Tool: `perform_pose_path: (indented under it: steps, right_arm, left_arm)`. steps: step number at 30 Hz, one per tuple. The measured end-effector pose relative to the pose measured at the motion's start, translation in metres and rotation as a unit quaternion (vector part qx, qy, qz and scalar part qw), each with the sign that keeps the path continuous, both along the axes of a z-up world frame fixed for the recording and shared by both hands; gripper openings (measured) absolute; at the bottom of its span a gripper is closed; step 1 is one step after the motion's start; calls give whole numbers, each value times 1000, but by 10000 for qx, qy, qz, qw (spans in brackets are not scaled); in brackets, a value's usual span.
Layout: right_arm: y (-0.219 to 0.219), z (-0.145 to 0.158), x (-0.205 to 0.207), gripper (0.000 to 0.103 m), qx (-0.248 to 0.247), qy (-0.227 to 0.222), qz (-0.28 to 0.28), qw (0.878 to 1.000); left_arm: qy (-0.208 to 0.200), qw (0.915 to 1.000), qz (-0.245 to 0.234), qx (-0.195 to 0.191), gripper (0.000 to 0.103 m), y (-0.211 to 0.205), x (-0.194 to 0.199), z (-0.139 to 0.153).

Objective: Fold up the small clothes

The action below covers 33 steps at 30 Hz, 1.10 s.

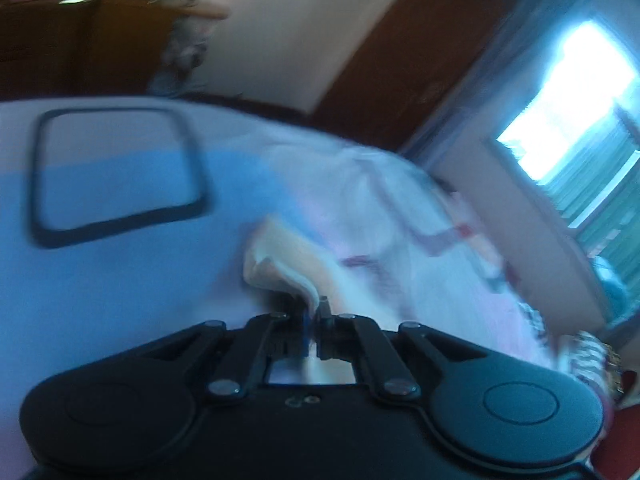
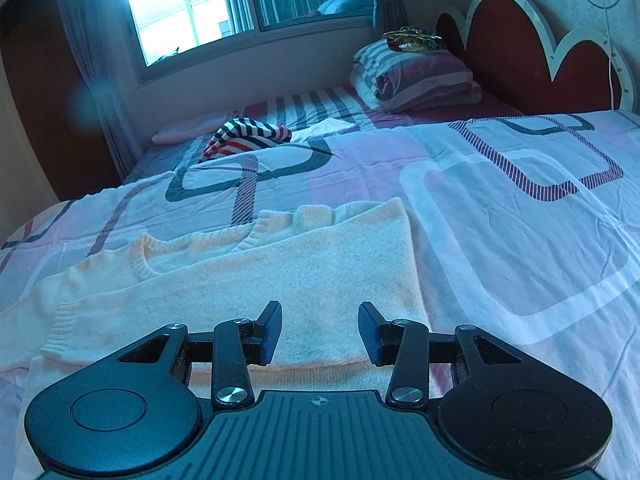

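A cream knit sweater (image 2: 248,280) lies partly folded on the bed, its neck opening at the left and one side folded over the body. My right gripper (image 2: 320,334) is open and empty just above the sweater's near edge. My left gripper (image 1: 313,312) is shut on a fold of the cream sweater (image 1: 280,268) and holds it lifted above the bedsheet; this view is blurred by motion.
The bed (image 2: 500,208) has a pink and white sheet with dark rounded-square patterns. A striped garment (image 2: 244,136) lies further back near the window (image 2: 180,8). Striped pillows (image 2: 416,72) rest against the red headboard (image 2: 516,52). A wooden cabinet (image 1: 60,40) stands beyond the bed.
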State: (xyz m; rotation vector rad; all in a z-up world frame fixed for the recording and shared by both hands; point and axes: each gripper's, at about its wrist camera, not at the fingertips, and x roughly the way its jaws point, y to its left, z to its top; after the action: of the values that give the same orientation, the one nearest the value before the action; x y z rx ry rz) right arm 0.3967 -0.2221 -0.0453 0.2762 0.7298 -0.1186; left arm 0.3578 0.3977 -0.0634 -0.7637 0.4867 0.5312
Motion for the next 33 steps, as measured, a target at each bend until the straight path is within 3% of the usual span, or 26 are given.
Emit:
perform_pose_path:
  steps: [5, 11, 18, 27, 28, 29, 30, 32, 33]
  right_arm:
    - [-10, 2, -1, 43, 37, -31, -76, 10000]
    - [-27, 4, 3, 43, 180, -158, 4, 9997]
    - [-52, -1, -4, 43, 571, -219, -34, 9981]
    - [-90, -3, -18, 43, 1210, -308, -164, 9920]
    - [-92, -3, -18, 43, 1285, -311, -133, 9911]
    - [-93, -2, -18, 44, 1339, -319, -93, 9904]
    - [-92, -2, -16, 44, 1379, -311, -48, 9899]
    - [-89, -1, -12, 44, 1444, -295, 42, 9891]
    - [-86, -3, -8, 44, 1493, -294, 99, 9883]
  left_arm:
    - [-226, 9924, -1157, 359, 2, -73, 43, 20]
    - [-199, 9644, -2494, 855, 2, -205, 85, 35]
    - [122, 9109, -3853, 1474, 2, -360, 112, 29]
    - [582, 8519, -4866, 1846, 2, -479, 119, -7]
    - [719, 8432, -5013, 1806, 6, -488, 121, -14]
    - [854, 8361, -5106, 1817, 24, -496, 122, -22]
    - [722, 8326, -5152, 1902, 28, -502, 118, -25]
    - [628, 8241, -5335, 1797, 63, -505, 114, -24]
    - [588, 8256, -5306, 1828, 65, -502, 108, -20]
